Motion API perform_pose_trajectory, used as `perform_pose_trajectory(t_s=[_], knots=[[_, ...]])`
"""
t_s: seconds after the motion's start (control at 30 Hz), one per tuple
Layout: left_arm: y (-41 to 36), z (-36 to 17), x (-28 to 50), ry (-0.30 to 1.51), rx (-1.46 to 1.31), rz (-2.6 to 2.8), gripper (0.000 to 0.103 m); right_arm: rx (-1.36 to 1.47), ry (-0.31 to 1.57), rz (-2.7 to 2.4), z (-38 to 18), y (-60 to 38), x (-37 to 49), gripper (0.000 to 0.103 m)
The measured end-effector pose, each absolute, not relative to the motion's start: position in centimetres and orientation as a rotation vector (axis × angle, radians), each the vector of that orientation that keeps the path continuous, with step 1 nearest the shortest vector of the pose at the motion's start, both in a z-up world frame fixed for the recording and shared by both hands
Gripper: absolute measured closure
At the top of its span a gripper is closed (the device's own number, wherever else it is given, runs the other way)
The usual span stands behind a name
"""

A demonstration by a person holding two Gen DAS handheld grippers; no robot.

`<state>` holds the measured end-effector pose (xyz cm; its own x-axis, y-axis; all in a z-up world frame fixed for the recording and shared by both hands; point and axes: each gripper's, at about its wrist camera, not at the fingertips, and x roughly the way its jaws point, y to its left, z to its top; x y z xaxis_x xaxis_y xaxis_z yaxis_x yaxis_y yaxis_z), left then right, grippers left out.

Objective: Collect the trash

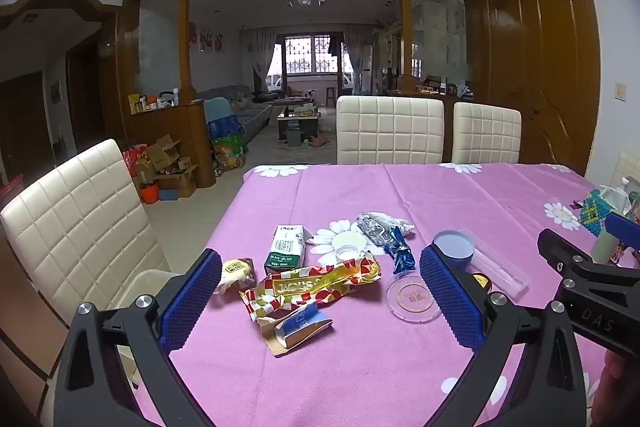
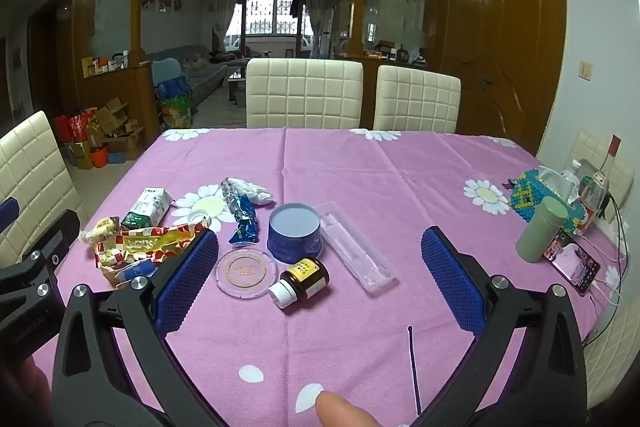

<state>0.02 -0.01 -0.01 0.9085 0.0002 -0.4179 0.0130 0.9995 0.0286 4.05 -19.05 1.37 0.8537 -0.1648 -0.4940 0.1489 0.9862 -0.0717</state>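
Trash lies on the pink flowered tablecloth (image 1: 360, 367): a red and yellow snack wrapper (image 1: 312, 285), a green milk carton (image 1: 285, 249), a small yellow packet (image 1: 236, 273), a torn blue and tan wrapper (image 1: 298, 327), a blue foil wrapper (image 1: 400, 253) and a silver and white wrapper (image 1: 380, 225). My left gripper (image 1: 320, 301) is open and empty, hovering just short of the snack wrapper. My right gripper (image 2: 320, 277) is open and empty, above a brown pill bottle (image 2: 302, 281) and a clear round lid (image 2: 246, 273). The snack wrapper (image 2: 148, 247) lies left of it.
A blue round tin (image 2: 295, 231), a clear plastic case (image 2: 358, 251), a green flask (image 2: 542, 229), a phone (image 2: 572, 261) and a beaded tissue box (image 2: 532, 193) sit on the table. Cream chairs (image 2: 304, 93) stand around it. A clear bin (image 1: 148, 287) stands at the table's left edge.
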Motion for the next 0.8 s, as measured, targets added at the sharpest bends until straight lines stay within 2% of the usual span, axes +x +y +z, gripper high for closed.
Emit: perform_pose_trajectory(t_s=[0.8], knots=[[0.07,0.49,0.25,0.433,0.026,-0.007,0.006,-0.034,0.523,-0.165,1.37,-19.26,4.04,0.003]])
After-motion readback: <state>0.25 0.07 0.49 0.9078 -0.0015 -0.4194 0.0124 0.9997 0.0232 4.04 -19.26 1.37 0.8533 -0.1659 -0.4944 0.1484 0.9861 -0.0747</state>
